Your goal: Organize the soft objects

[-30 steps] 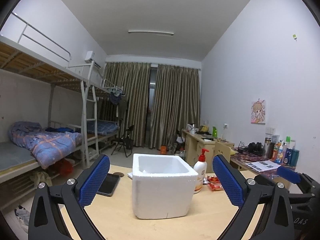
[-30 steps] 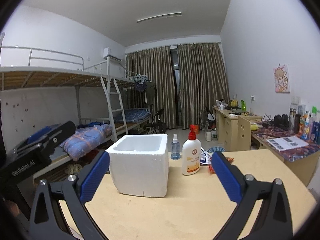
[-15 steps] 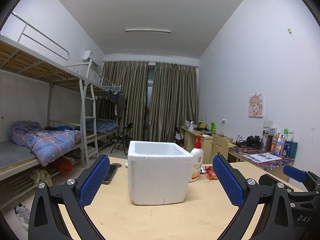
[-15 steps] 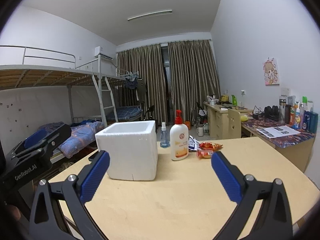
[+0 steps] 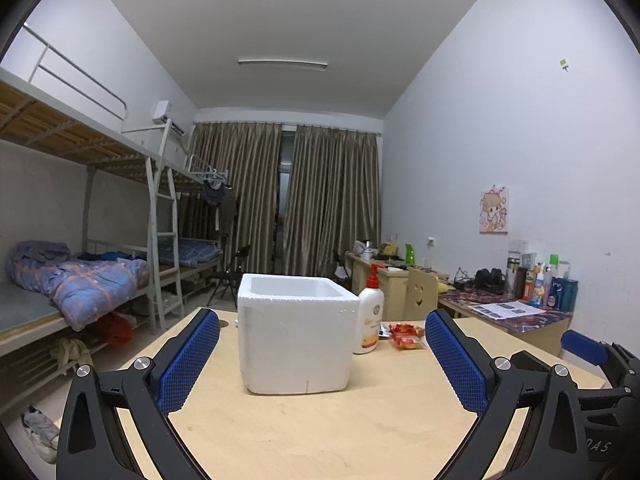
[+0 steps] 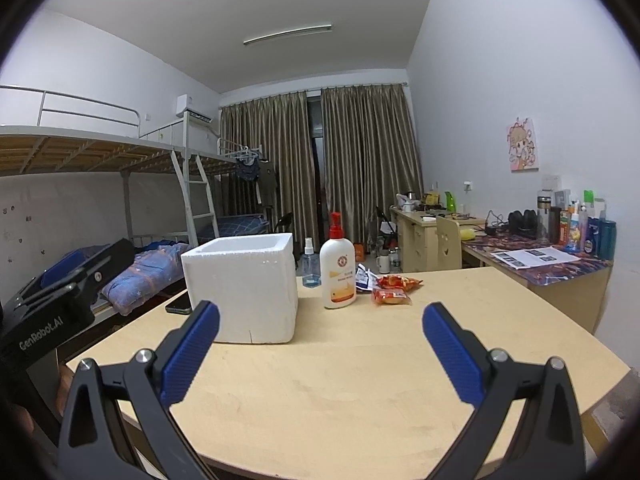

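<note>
Both grippers hang low over the near edge of one light wooden table (image 6: 360, 380); the left gripper (image 5: 322, 354) has its two blue-padded fingers (image 5: 188, 364) spread wide with nothing between them, and the right gripper (image 6: 320, 346) is spread just as wide and equally empty — each one shows in the other's view, at the far edge of the frame.

On the table stands one white foam box (image 5: 294, 340), open at the top; its inside cannot be seen from this low angle. Just beside the box, on its right, stands one white pump bottle (image 6: 338, 270) with a red pump head; behind it, between bottle and box, is one small clear spray bottle (image 6: 310, 266). To the right of the pump bottle lie the soft packets: two red-orange snack packets (image 6: 394, 288) close together, and one blue-and-white packet (image 6: 363, 278) partly behind the pump bottle — three in all, lying flat on the wood, well apart from either gripper. One dark phone (image 6: 179, 304) lies on the table at the box's left.

At the room's left stands one row of bunk beds (image 5: 80, 280); brown curtains (image 5: 288, 200) cover the far wall.
</note>
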